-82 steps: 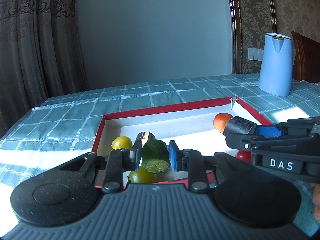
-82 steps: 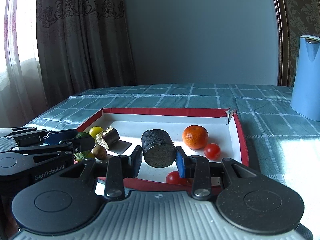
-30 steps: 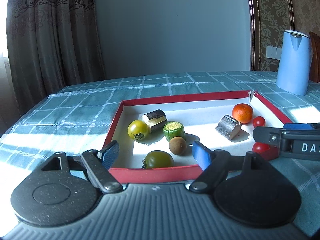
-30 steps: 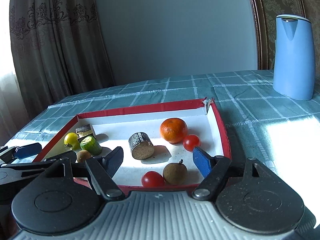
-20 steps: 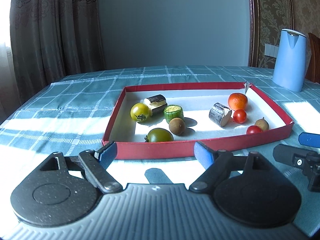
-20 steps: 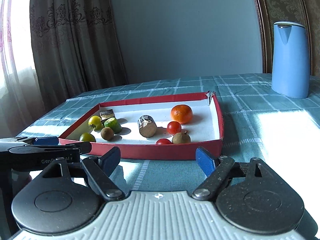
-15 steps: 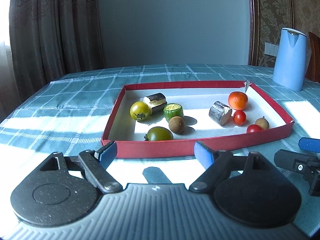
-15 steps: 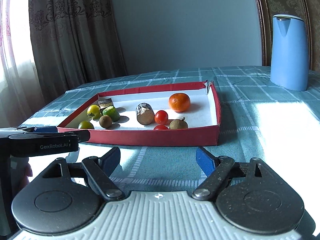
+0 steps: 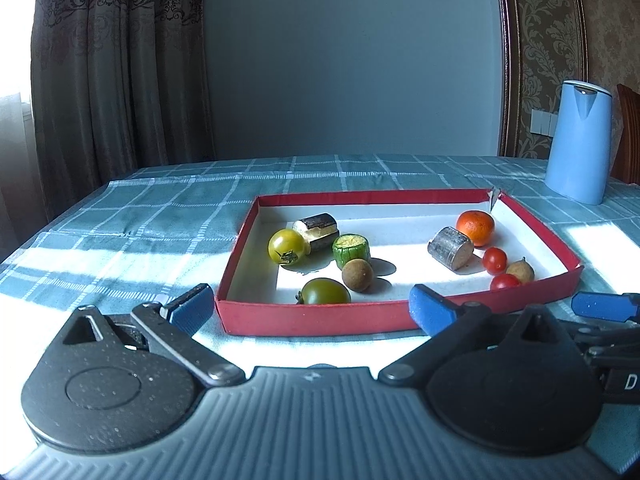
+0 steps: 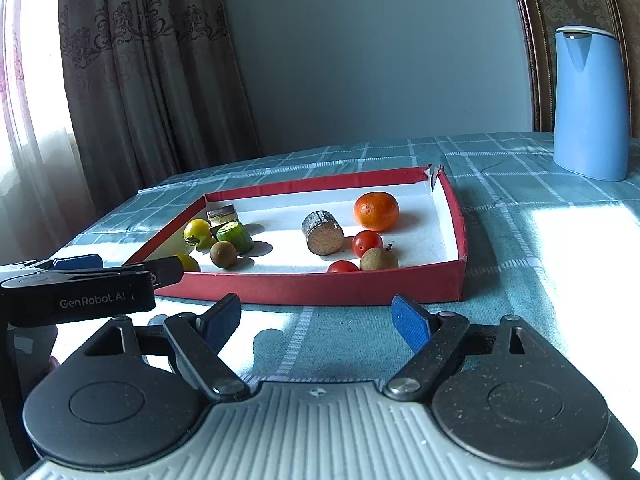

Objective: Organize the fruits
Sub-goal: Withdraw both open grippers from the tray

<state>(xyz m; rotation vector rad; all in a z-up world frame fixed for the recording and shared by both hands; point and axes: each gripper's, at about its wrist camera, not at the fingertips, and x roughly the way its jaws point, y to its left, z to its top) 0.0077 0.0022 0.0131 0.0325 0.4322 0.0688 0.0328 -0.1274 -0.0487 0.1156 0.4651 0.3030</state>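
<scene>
A red tray (image 9: 360, 198) with a white floor holds the fruit. On its left lie a yellow tomato (image 9: 286, 246), a green tomato (image 9: 325, 291), a cucumber piece (image 9: 351, 251) and a brown longan (image 9: 357, 275). On its right sit a mandarin (image 9: 475, 227), two red cherry tomatoes (image 9: 495, 260), another longan (image 9: 520, 271) and a dark cylinder piece (image 9: 450, 248). My left gripper (image 9: 310, 307) hovers before the tray's near wall, jaws opening, nothing between them. My right gripper (image 10: 316, 320) stands open and empty short of the tray (image 10: 320, 292).
A blue kettle (image 9: 580, 142) stands at the back right on the checked tablecloth (image 9: 160, 232). Curtains (image 9: 112, 60) hang behind the table's left end. A wooden chair back (image 9: 630, 132) shows at the right edge. The left gripper's body (image 10: 80, 292) juts in at the right view's left.
Both grippers have let go of their pieces, the cucumber and the dark cylinder, which now lie in the tray. Both have drawn back from it. The left jaws have spread wider.
</scene>
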